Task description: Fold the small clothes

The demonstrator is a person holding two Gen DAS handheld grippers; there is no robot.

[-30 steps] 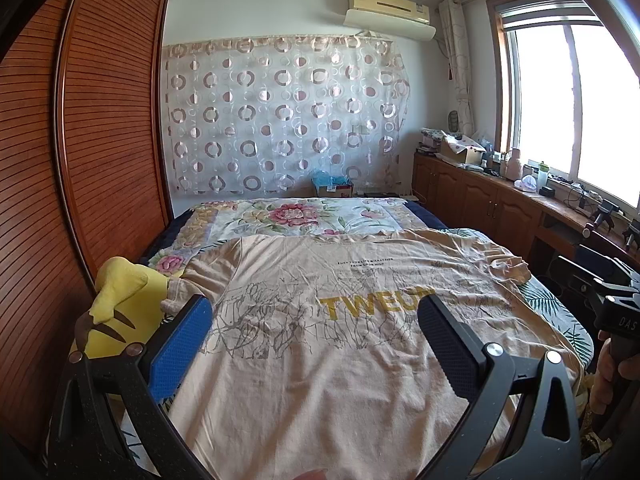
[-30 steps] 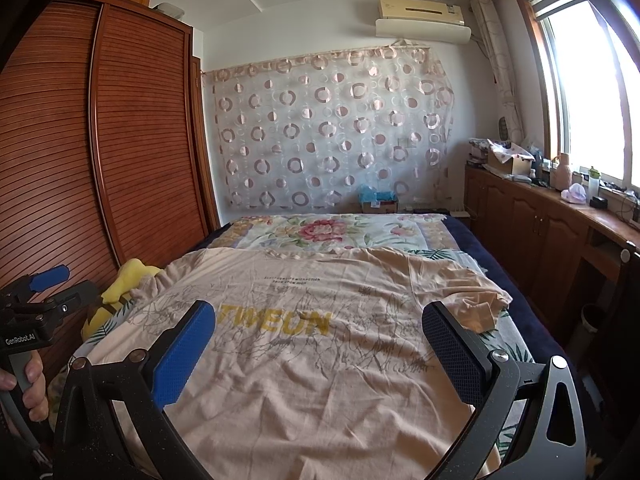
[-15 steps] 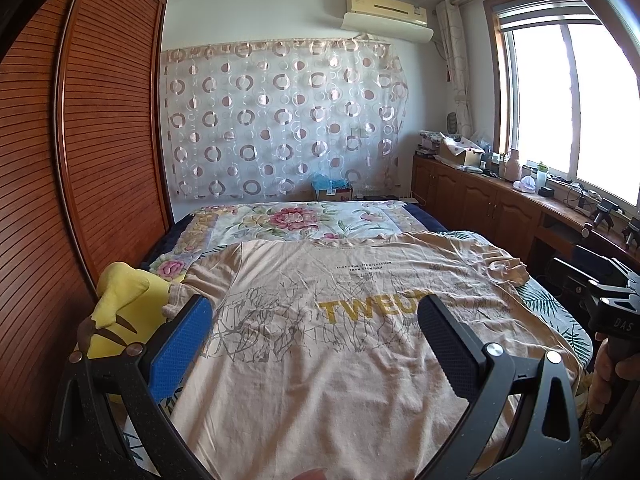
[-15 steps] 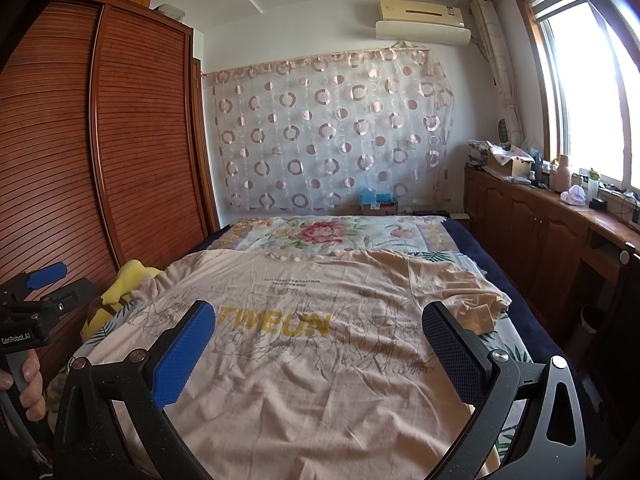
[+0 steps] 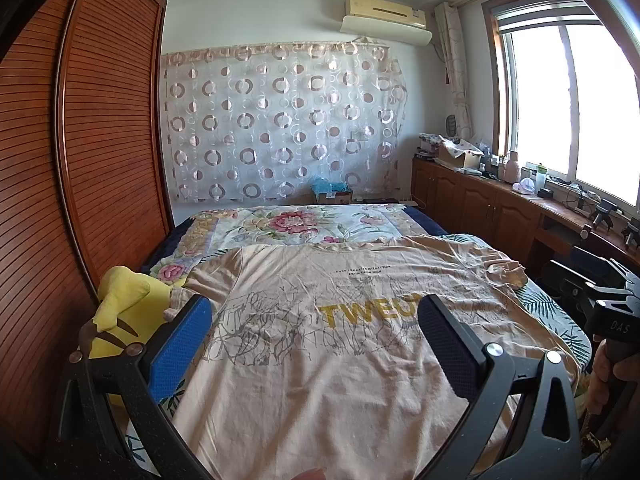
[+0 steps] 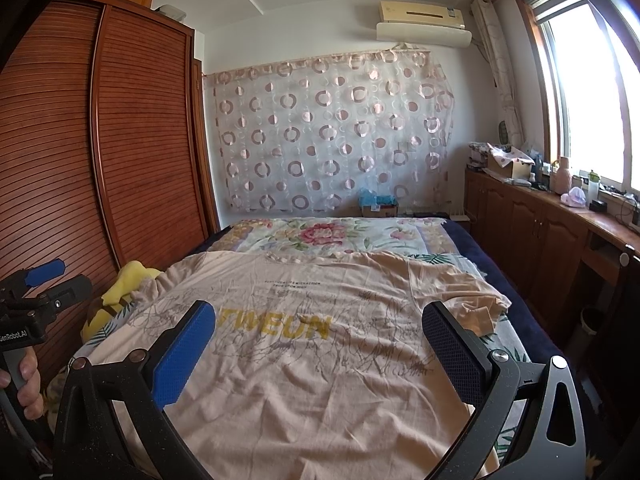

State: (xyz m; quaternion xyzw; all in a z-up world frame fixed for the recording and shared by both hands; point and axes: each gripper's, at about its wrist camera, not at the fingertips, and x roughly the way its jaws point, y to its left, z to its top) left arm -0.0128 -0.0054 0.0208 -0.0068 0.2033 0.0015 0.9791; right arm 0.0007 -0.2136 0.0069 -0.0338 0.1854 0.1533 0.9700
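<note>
A peach T-shirt (image 5: 320,360) (image 6: 304,364) with yellow "TWEUN" lettering and a grey line drawing lies spread flat, front up, across the bed. Its right sleeve (image 6: 476,304) is bunched near the bed's right edge. My left gripper (image 5: 314,320) hovers open above the shirt's lower left part, empty. My right gripper (image 6: 320,322) also stands open above the lower middle of the shirt, holding nothing. Each gripper's handle, held by a hand, shows at the edge of the other's view.
A yellow plush toy (image 5: 120,312) (image 6: 120,284) lies at the bed's left edge, against the wooden wardrobe (image 5: 80,160). A floral quilt (image 5: 296,224) covers the far bed. Wooden cabinets (image 6: 540,232) with clutter run along the right under the window.
Both views have tilted slightly upward, so the shirt sits a little lower in frame. Both grippers stay open and the shirt has not moved.
</note>
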